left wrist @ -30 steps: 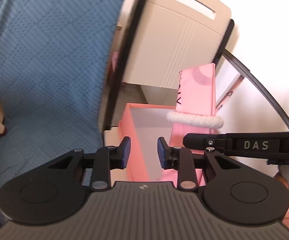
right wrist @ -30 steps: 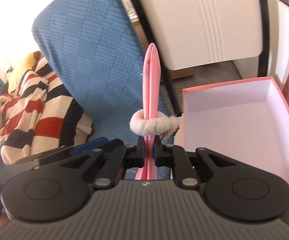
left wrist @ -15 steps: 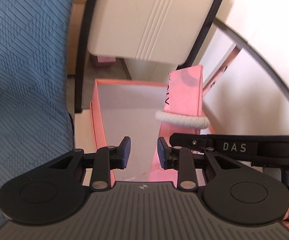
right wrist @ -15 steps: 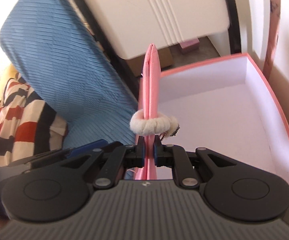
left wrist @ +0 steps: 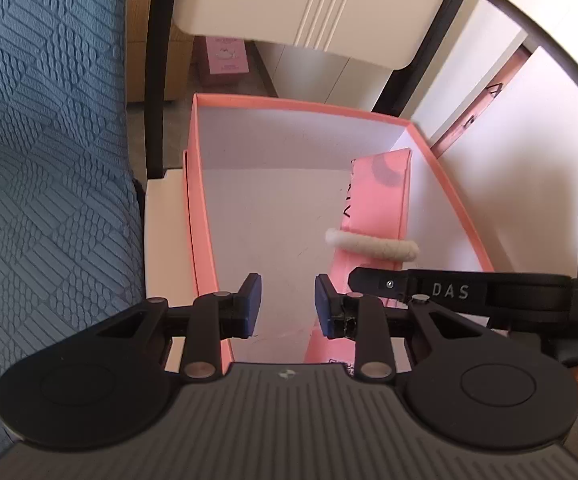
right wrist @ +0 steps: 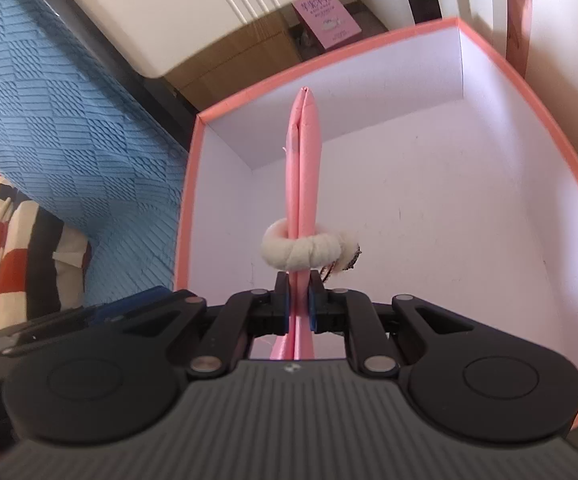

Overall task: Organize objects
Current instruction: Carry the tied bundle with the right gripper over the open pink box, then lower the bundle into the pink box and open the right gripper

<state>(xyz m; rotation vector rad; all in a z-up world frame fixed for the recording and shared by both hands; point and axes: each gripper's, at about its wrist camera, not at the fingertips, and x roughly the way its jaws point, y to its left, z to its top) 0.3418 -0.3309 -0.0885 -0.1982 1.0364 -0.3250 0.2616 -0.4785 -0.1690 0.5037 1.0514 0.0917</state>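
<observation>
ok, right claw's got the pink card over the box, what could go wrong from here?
1. The fluffy white loop sits loosely around the pink card, just ahead of the right claw; it might slide off on release.
2. The card is gripped near one end only, so it may tip against the pink box wall instead of lying flat.
3. The left claw hangs open close beside the right one and could bump it.

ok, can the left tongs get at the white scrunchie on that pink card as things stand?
Probably yes. The left tongs stand open and empty over the pink box, and the white scrunchie lies just ahead to their right. Only the right tongs, shut on the pink card, crowd that side.
</observation>
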